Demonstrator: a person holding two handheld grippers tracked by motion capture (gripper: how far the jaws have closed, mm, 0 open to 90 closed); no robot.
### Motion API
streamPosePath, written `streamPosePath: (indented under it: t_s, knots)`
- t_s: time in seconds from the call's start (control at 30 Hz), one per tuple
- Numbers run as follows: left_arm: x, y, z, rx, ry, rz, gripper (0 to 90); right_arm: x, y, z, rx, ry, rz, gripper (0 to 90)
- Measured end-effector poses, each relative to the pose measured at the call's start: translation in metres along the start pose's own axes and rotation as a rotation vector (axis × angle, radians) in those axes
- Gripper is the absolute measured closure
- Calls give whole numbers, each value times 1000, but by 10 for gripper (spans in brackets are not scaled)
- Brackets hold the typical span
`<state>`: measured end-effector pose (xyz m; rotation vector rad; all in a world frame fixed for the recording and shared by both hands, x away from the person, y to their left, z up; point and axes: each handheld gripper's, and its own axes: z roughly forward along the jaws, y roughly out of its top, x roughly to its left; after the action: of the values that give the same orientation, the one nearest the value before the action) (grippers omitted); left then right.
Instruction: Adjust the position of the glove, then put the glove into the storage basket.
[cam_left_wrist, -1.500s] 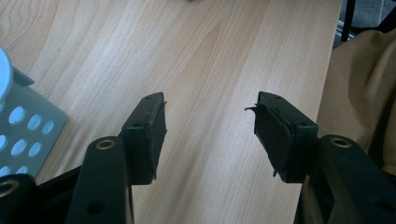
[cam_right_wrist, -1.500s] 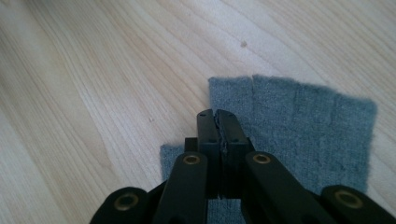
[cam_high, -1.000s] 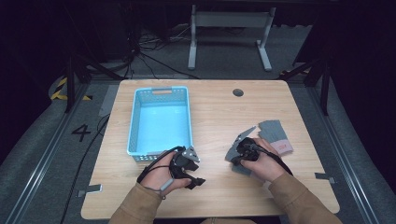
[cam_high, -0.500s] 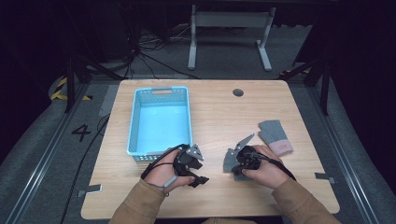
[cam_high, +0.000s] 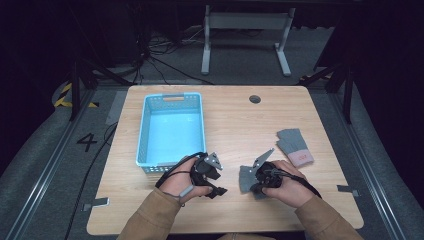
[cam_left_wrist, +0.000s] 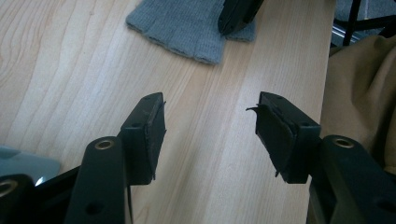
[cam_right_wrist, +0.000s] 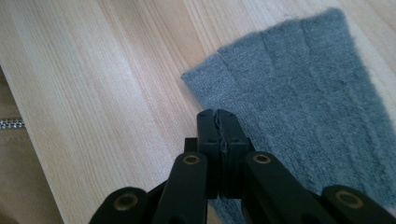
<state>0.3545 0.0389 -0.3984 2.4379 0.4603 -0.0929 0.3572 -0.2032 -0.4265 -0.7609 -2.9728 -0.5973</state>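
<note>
A grey knitted glove (cam_high: 245, 178) lies on the wooden table (cam_high: 235, 120) near the front edge. My right gripper (cam_high: 256, 184) is shut on its edge. In the right gripper view the closed jaws (cam_right_wrist: 217, 119) pinch the glove (cam_right_wrist: 303, 98), which spreads out to the right. A second grey glove with a pink cuff (cam_high: 296, 148) lies flat further right and back. My left gripper (cam_high: 219, 181) stands open just left of the held glove, jaws pointing at it. Between its jaws (cam_left_wrist: 210, 126) there is only bare wood, and the glove (cam_left_wrist: 187, 25) lies beyond them.
A light blue plastic basket (cam_high: 145, 130) stands at the back left of the table, close behind my left hand. The table's front edge runs just under both forearms. A round cable hole (cam_high: 255, 99) sits near the far edge.
My right gripper has slid left toward the left gripper and taken the grey glove with it, away from the pink-cuffed glove. The left gripper has stayed in place.
</note>
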Motion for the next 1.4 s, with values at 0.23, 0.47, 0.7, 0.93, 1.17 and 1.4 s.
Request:
streamPosePath:
  t_s: [0.23, 0.47, 0.7, 0.93, 1.17, 1.4]
  knots:
    - [2, 3, 0, -14, 6, -7, 437, -3, -4, -22, -135, -32, 34, 887]
    - [3, 5, -5, -47, 21, -29, 443, -16, -16, -48, -269, -100, 112, 900]
    - [5, 4, -6, -60, 25, -42, 444, -37, -33, -64, -322, -156, 211, 900]
    - [5, 3, -9, -80, 41, -65, 442, -62, -52, -74, -371, -217, 317, 900]
    - [6, -4, -12, -92, 59, -88, 441, -87, -67, -70, -368, -258, 395, 900]
    - [8, -8, -15, -99, 65, -103, 439, -102, -76, -57, -321, -256, 441, 900]
